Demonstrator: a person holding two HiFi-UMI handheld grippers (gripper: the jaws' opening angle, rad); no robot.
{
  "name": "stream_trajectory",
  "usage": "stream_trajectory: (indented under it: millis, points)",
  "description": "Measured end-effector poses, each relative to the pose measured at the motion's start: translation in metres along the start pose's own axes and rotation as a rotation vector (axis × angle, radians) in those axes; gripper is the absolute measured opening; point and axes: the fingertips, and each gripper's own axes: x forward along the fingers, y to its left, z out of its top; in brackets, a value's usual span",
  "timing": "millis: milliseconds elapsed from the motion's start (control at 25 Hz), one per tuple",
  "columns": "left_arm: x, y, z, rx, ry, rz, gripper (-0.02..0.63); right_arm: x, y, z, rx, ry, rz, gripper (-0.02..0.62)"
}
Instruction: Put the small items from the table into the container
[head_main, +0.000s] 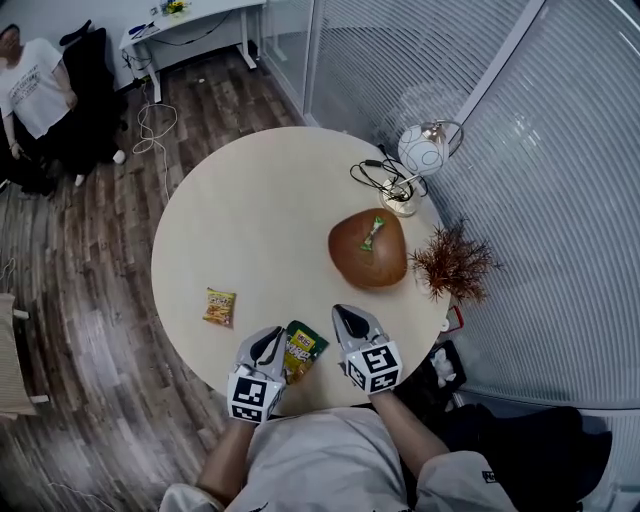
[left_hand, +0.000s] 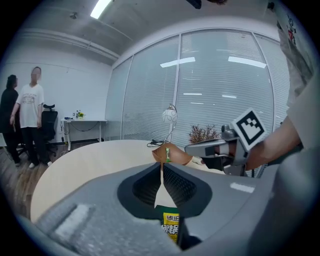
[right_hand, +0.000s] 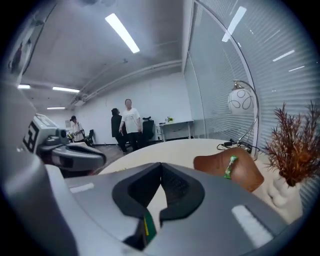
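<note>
Plainly, both claws are closed. The left claw (head_main: 269, 338) has its jaws together at the tips, and so has the right claw (head_main: 349, 318); nothing shows between the tips of either. The green snack packet (head_main: 304, 349) lies at the near edge of the round bench (head_main: 260, 220), between the two claws and just beside the left one. Each gripper view catches only a strip of it through the gap behind the jaws.

Farther left lies a yellow packet (head_main: 220, 307), well apart from both claws and clear only in the head view. The brown container (head_main: 360, 265) stands beyond the right claw with a small green wrapper (head_main: 373, 232) on it, near a lamp (head_main: 422, 150) and a dried plant (head_main: 452, 262).

Around the bench are a wood floor (head_main: 90, 280) and a glass wall with blinds (head_main: 560, 180). The right gripper view shows persons (right_hand: 127, 122) standing at the far side of the room.
</note>
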Motion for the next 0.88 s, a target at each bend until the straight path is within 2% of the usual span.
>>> stream_trajectory:
  millis: [200,360,480,560,640,800,880]
  points:
    - [-0.008,0.011,-0.006,0.01,-0.005,0.05,-0.014,-0.009,0.062,-0.032,-0.043,0.033,0.118,0.003]
    - [-0.016,0.014,-0.013,0.021,0.008,0.064,-0.015,-0.01,0.084,-0.048,-0.037,0.068,0.171,0.003]
    - [-0.026,0.018,-0.015,0.007,-0.014,0.073,-0.014,-0.008,0.098,-0.062,-0.035,0.11,0.215,0.014]
    - [-0.033,0.022,-0.016,0.005,-0.018,0.079,-0.012,-0.003,0.11,-0.074,-0.06,0.152,0.253,0.047]
    - [-0.038,0.026,-0.021,-0.001,-0.008,0.086,-0.012,0.001,0.12,-0.09,-0.101,0.205,0.282,0.105]
    - [-0.051,0.031,-0.029,-0.028,0.011,0.102,-0.012,0.01,0.142,-0.133,-0.165,0.349,0.329,0.263]
    - [-0.057,0.033,-0.032,-0.043,0.019,0.111,-0.012,0.014,0.149,-0.156,-0.203,0.422,0.335,0.293]
